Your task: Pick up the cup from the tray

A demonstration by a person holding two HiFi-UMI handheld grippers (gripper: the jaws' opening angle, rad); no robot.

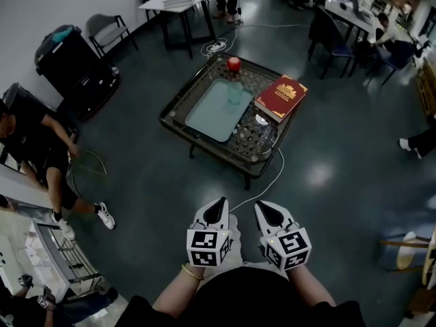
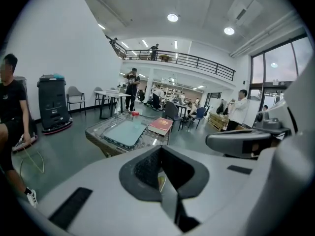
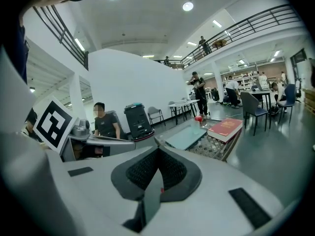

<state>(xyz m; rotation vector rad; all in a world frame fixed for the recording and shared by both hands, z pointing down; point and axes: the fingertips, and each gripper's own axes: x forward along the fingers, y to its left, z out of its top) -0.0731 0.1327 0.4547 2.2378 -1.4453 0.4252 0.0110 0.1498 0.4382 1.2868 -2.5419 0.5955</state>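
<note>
A clear cup [image 1: 235, 92] stands at the far end of a pale blue tray [image 1: 211, 111] on a low glass-topped table [image 1: 178, 125]. Behind the cup sits a small red object [image 1: 234, 63], and a red book [image 1: 281, 97] lies to the tray's right. My left gripper [image 1: 219, 208] and right gripper [image 1: 267, 211] hover side by side close to my body, well short of the table. Both are shut with nothing between the jaws. In the left gripper view the left gripper [image 2: 160, 154] points toward the tray [image 2: 120, 132]. In the right gripper view the right gripper [image 3: 158, 156] also faces the tray [image 3: 186, 136].
A white cable [image 1: 267, 181] runs across the floor from the table toward me. A seated person [image 1: 34, 142] is at the left, near a black bin [image 1: 65, 53] and a chair [image 1: 105, 29]. A desk [image 1: 178, 2] stands behind the table, and dark floor lies between it and me.
</note>
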